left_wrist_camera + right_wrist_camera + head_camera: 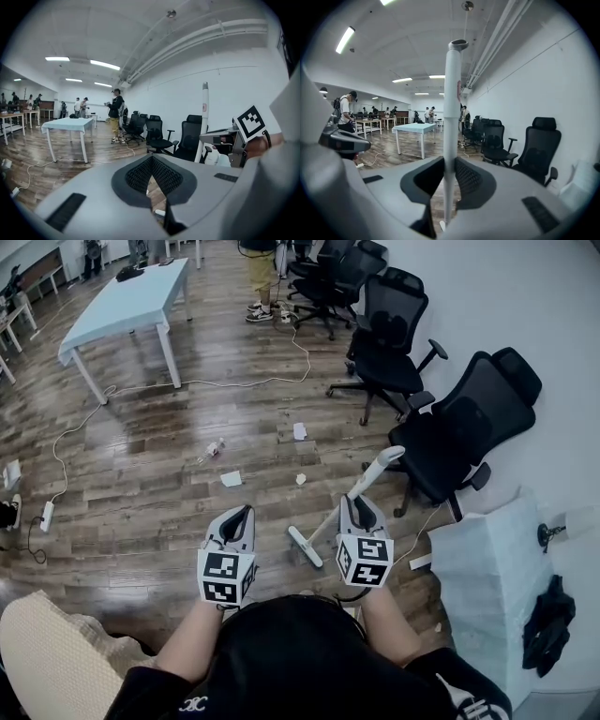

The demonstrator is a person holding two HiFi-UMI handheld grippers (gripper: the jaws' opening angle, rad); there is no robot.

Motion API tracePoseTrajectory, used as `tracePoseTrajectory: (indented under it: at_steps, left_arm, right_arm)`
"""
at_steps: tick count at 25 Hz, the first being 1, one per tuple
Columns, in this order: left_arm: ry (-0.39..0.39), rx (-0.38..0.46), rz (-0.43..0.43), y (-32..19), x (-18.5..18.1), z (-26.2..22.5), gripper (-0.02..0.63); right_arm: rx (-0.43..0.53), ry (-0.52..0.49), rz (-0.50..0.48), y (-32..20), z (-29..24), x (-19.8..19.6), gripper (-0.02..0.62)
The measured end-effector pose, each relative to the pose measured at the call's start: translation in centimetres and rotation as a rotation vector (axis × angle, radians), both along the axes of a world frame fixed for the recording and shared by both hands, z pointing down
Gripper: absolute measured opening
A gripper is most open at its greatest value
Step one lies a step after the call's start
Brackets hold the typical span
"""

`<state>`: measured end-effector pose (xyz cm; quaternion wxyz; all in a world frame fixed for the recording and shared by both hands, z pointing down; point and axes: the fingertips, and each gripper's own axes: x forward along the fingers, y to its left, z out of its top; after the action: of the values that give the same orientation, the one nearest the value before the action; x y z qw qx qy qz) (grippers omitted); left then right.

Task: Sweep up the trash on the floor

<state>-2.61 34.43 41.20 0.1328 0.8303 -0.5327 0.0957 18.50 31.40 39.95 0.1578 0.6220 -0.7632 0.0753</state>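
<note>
Four scraps of trash lie on the wood floor, all beyond the broom head (pixel 305 547). A white paper (pixel 231 478) and a small crumpled bit (pixel 301 478) are nearest to it. A wrapper (pixel 214 449) and another white paper (pixel 300 431) lie farther out. There may be more that are too small to pick out.

The broom head rests flat on the boards, and its white handle (pixel 375 470) slants up and away to the right. The right gripper (pixel 356 504) is clamped on that handle partway up. In its own view the pole (pixel 451 117) stands squarely between the two pads. The left gripper (pixel 242 514) hangs to the left of the broom head with its jaws together on nothing.

The step in hand looks like getting the head out past the scraps. To do it well:
- Lift the head and set it down beyond the far paper, then draw it back in short, low strokes so light paper slides and does not flutter off.
- Gather from the wrapper side inward, so the pieces end in one heap near where the broom head now sits.
- Bring the free gripper onto the pole above the clamped one, since a one-point hold lets the handle twist.

Black office chairs (pixel 450 442) stand right of the broom head, and a white cable (pixel 234 382) runs well beyond it. Keep strokes short of both.
</note>
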Motion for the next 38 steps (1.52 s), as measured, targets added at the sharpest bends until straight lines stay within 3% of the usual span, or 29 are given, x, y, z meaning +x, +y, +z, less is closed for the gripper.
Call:
tracePoseTrajectory:
  at_steps: [8, 14, 20, 28, 32, 38]
  left_arm:
    - [0.012, -0.038, -0.011, -0.8, -4.8, 2.6, -0.005]
    - [-0.003, -0.074, -0.015, -4.1, -5.2, 4.1, -0.005]
    - [-0.069, -0.086, -0.034, -10.7, -3.7, 4.0, -0.005]
    - [-0.136, -0.1, -0.031, -20.1, 1.3, 2.5, -0.005]
    - [-0.181, -0.11, -0.02, -22.7, 4.1, 2.8, -0.005]
    - [-0.189, -0.142, -0.031, -25.4, 6.4, 3.1, -0.005]
  right_arm:
    - [0.011, 0.038, 0.084, -1.6, -0.7, -0.1, 0.086]
    - [-0.002, 0.068, 0.086, -5.9, 0.7, -0.1, 0.086]
    - [-0.049, 0.045, 0.119, -12.1, 3.9, 3.5, 0.086]
    - [-0.069, 0.004, 0.114, -19.8, 5.6, 9.1, 0.086]
    - [-0.077, 0.013, 0.088, -22.7, 6.6, 11.0, 0.086]
    - [-0.05, 0.045, 0.045, -26.4, 6.8, 12.7, 0.086]
